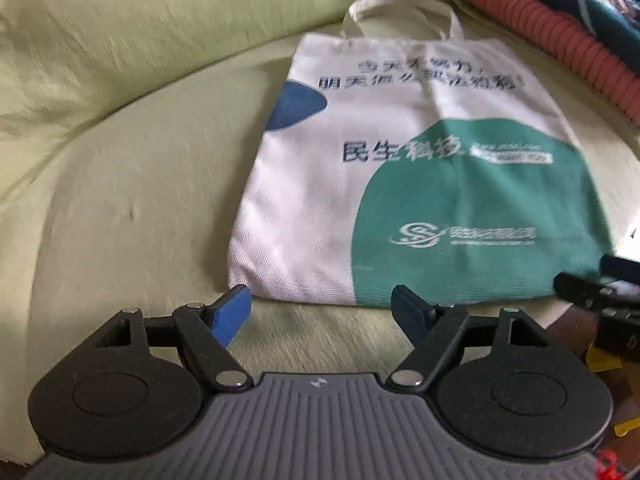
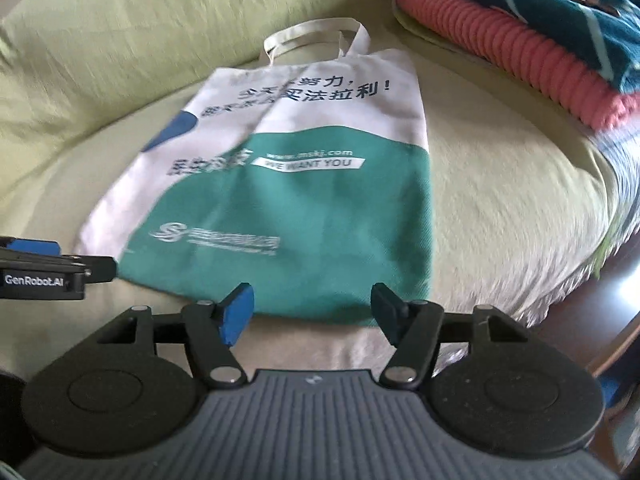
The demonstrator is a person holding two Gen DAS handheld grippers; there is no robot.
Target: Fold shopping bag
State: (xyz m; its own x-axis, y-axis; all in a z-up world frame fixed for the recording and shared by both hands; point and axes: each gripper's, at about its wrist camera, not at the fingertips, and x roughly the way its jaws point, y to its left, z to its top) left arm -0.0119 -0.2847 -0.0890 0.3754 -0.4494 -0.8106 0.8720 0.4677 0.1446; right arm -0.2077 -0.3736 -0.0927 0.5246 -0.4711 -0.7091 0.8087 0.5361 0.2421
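Fingers of left gripper [image 1: 322, 312] and right gripper [image 2: 312, 312] spread wide, empty; shopping bag [image 1: 420, 184] flat on cushion [image 1: 140, 200].

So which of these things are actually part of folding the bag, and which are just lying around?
Part of the job:
- shopping bag, lying flat and unfolded
- its handles, at the far end
- left gripper, open, near the bag's bottom edge
- right gripper, open, also at that edge

Just lying about:
- pink ribbed fabric
- teal patterned cloth on top of it
- green cushion underneath
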